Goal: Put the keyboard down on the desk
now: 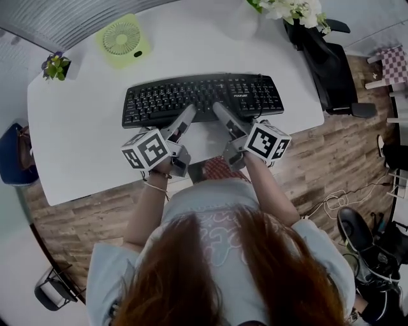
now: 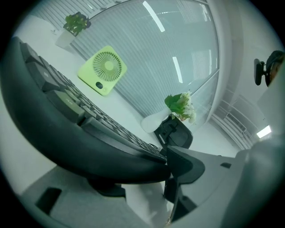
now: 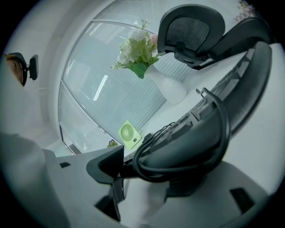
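A black keyboard (image 1: 204, 95) lies across the middle of the white desk (image 1: 76, 134), long side toward me. My left gripper (image 1: 185, 121) is shut on its near edge left of centre; in the left gripper view the keyboard (image 2: 67, 120) sits clamped between the jaws of that gripper (image 2: 142, 173). My right gripper (image 1: 223, 116) holds the near edge right of centre. In the right gripper view the keyboard (image 3: 200, 133) and its looped black cable (image 3: 225, 129) fill the gap of that gripper (image 3: 147, 176). Whether the keyboard rests on the desk or hovers just above it I cannot tell.
A green square fan (image 1: 122, 39) stands at the desk's back, a small potted plant (image 1: 56, 65) at the back left, a white flower vase (image 1: 293, 7) at the back right. A black office chair (image 1: 328, 63) stands right of the desk. Cables (image 1: 331, 204) lie on the wooden floor.
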`<state>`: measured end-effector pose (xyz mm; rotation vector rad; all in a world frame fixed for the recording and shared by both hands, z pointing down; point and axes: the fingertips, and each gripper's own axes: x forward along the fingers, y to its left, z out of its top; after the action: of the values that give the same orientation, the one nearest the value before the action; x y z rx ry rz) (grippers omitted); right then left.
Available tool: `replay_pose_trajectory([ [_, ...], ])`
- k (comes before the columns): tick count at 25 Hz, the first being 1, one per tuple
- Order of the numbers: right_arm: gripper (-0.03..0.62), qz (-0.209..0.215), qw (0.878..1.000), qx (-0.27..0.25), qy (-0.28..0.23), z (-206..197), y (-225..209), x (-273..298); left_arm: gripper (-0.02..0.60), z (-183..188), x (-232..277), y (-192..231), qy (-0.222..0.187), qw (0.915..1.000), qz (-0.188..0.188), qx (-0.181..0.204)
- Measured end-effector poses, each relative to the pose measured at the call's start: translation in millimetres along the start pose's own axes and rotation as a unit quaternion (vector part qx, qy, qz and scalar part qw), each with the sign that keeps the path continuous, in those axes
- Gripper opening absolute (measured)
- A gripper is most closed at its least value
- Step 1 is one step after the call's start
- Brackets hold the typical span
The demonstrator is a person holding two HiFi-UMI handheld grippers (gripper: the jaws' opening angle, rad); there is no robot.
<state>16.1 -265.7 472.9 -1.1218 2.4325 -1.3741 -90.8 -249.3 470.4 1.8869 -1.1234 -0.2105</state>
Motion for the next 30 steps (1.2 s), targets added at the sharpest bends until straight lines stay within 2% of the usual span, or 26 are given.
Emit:
replay_pose_trajectory([
  [14, 0.295, 0.003, 1.0, -0.004, 0.014, 22.7, -11.2, 21.7, 0.279, 16.9, 26.3, 5.0, 0.007, 0.9999, -0.001, -0.008],
  [23, 0.322, 0.043, 0.998, -0.042, 0.031, 24.7, -2.5, 24.5, 0.296, 19.6, 29.0, -2.5, 0.015, 0.9993, -0.023, 0.025],
  [30, 0.335, 0.073, 0.994, -0.064, 0.048, 22.3, 1.8, 19.7, 0.31, 7.7, 23.6, -13.8, 0.047, 0.9941, -0.057, 0.079],
])
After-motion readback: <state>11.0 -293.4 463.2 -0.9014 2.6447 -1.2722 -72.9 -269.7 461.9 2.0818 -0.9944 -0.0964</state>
